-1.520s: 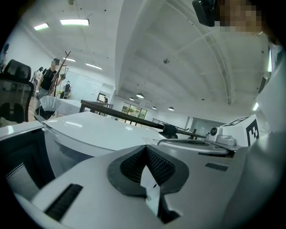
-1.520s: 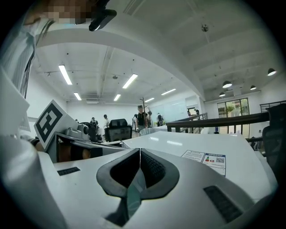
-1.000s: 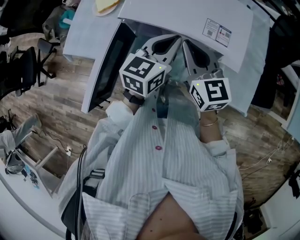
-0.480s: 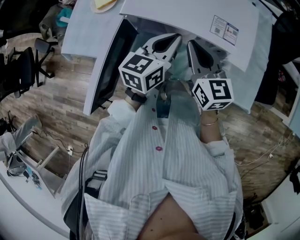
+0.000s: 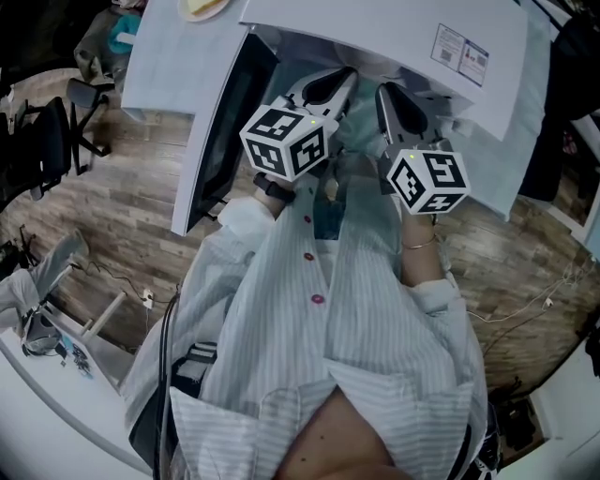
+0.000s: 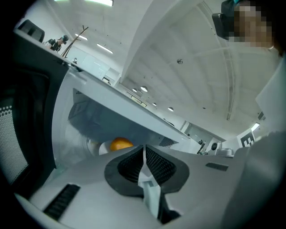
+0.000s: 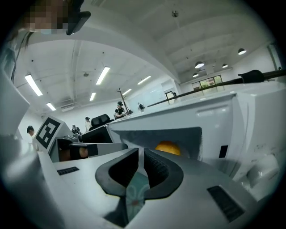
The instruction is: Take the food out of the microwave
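One open microwave (image 5: 375, 28) holds one orange food (image 6: 120, 144); two grippers face it. The left gripper (image 6: 144, 151) and right gripper (image 7: 140, 154) have jaws pinched together, empty.

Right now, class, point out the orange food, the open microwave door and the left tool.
orange food (image 6: 120, 144), left gripper view, on its rounded top.
microwave door (image 5: 225, 131), head view, on its dark window.
left tool (image 6: 144, 150), left gripper view, where its shut tips meet.

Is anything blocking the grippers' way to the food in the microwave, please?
Nothing visible does: the door stands open, and the orange food lies in the cavity beyond the left gripper and the right gripper.
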A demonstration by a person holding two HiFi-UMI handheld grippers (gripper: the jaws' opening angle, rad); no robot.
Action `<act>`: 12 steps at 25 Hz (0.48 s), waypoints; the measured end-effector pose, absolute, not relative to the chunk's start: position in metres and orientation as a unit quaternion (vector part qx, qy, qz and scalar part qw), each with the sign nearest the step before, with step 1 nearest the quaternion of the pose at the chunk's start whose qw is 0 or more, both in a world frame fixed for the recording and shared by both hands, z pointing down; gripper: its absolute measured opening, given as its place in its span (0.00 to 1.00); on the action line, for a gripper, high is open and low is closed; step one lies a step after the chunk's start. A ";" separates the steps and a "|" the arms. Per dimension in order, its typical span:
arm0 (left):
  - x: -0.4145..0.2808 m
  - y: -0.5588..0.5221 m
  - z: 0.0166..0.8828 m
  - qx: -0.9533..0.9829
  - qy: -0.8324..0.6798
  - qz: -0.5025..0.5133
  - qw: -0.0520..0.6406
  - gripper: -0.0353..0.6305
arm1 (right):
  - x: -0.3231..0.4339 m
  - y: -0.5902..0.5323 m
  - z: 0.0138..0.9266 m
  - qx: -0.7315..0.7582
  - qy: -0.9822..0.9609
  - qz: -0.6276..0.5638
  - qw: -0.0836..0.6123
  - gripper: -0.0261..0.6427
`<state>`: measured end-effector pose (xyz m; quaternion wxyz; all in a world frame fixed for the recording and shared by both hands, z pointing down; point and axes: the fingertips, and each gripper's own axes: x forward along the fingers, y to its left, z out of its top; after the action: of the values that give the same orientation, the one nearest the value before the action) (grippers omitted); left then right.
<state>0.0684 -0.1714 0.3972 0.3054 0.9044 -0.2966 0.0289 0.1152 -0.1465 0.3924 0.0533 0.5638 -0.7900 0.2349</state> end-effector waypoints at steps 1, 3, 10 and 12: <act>0.067 -0.171 0.401 0.903 -0.297 0.031 0.309 0.07 | 0.115 -0.146 0.396 0.565 -0.787 0.243 0.050 0.10; 0.065 -0.170 0.410 0.900 -0.297 0.038 0.317 0.10 | 0.115 -0.144 0.404 0.567 -0.781 0.258 0.046 0.12; 0.065 -0.170 0.440 0.884 -0.292 0.048 0.361 0.16 | 0.116 -0.146 0.438 0.578 -0.749 0.322 0.014 0.21; 0.065 -0.172 0.446 0.880 -0.289 0.043 0.375 0.18 | 0.118 -0.147 0.448 0.583 -0.738 0.340 0.003 0.21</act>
<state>0.0654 -0.1716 0.4457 0.3752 0.8798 -0.2887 0.0430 0.1176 -0.1469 0.4480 0.0027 0.5826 -0.7380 0.3405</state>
